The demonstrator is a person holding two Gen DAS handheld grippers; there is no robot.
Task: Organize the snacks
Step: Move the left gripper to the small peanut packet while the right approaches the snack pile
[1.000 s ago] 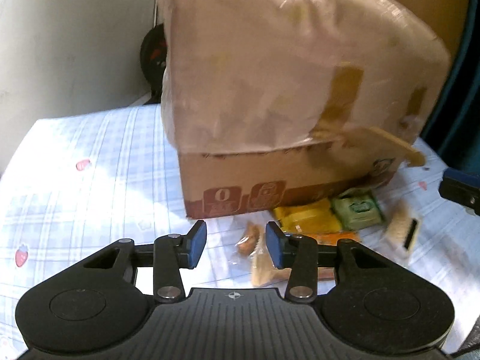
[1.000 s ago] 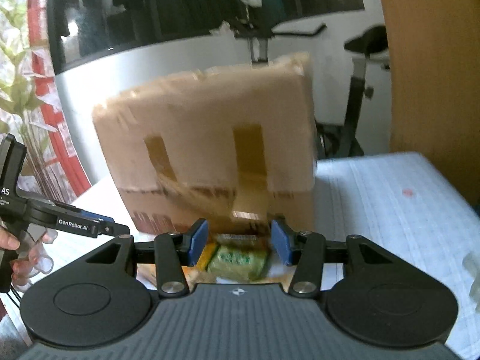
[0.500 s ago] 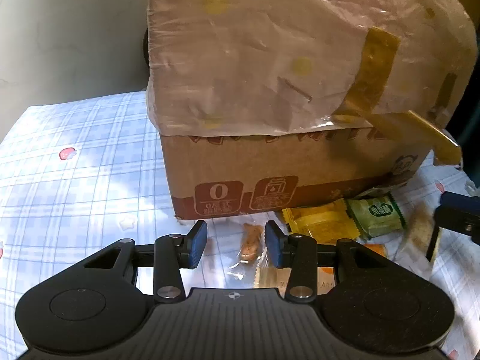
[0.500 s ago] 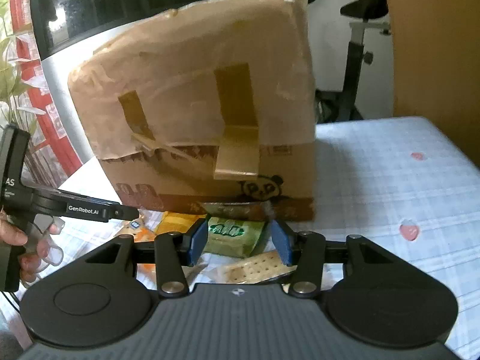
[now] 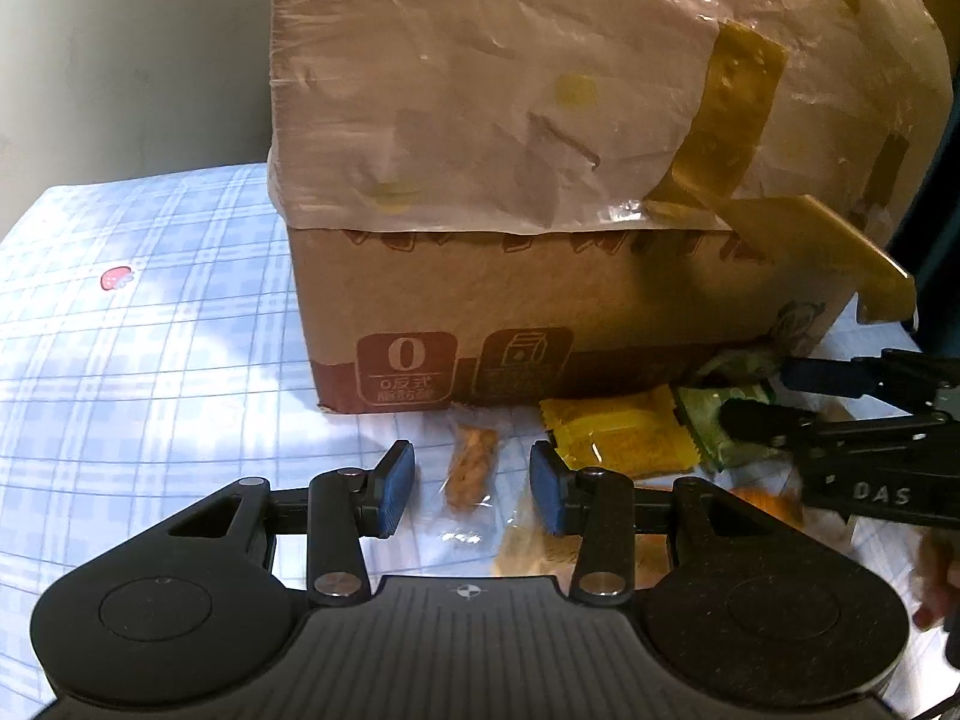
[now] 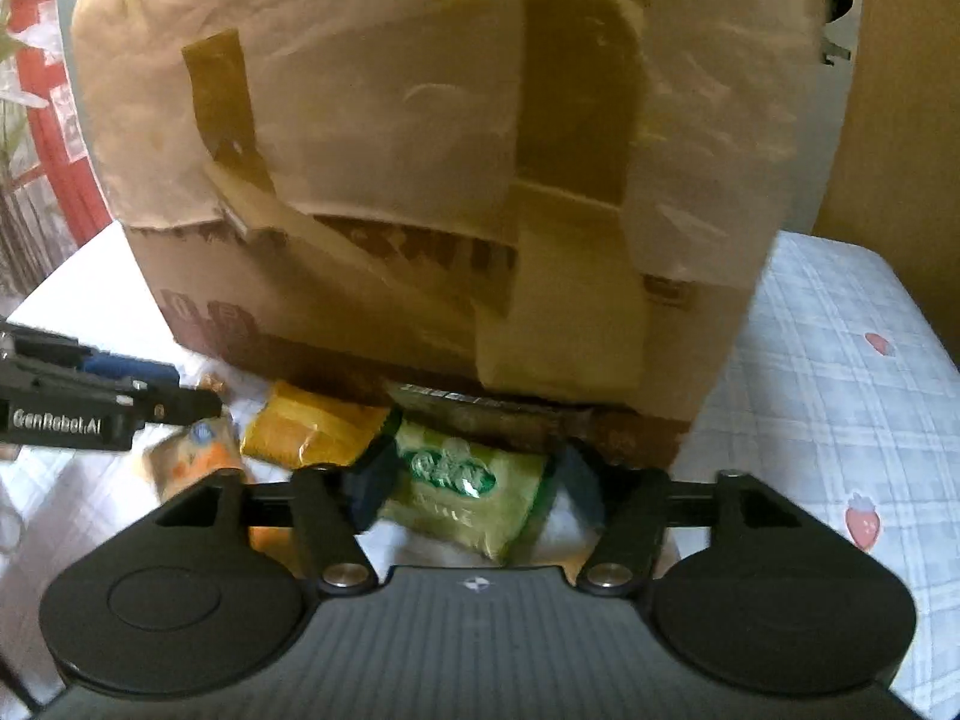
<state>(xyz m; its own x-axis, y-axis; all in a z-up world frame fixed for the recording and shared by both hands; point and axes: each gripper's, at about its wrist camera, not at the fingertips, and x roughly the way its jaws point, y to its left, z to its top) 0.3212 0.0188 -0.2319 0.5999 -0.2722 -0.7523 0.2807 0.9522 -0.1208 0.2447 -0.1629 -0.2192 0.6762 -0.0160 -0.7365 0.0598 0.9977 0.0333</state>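
Observation:
Several snack packets lie on the checked cloth at the foot of a big taped cardboard box (image 5: pixel 540 312). My left gripper (image 5: pixel 473 495) is open, with a small brown snack in a clear wrapper (image 5: pixel 471 468) lying between its blue pads, untouched. To its right are a yellow packet (image 5: pixel 618 438) and a green packet (image 5: pixel 714 420), where my right gripper (image 5: pixel 774 399) reaches in. In the right wrist view my right gripper (image 6: pixel 474 486) is opening its jaws, and the green packet (image 6: pixel 462 480) lies between them without the pads pressing on it. The yellow packet (image 6: pixel 312 426) lies left of it.
The box (image 6: pixel 420 180), covered in plastic film and brown tape, fills the space just behind the snacks. An orange packet (image 6: pixel 192 456) lies under my left gripper (image 6: pixel 186 387). The strawberry-print tablecloth (image 6: pixel 840 396) runs on to the right, and the tablecloth (image 5: pixel 150 360) also stretches left of the box.
Both grippers have come lower and closer to the snacks at the box's foot. The right jaws have spread wider around the green packet. The right gripper has reached further into the left wrist view.

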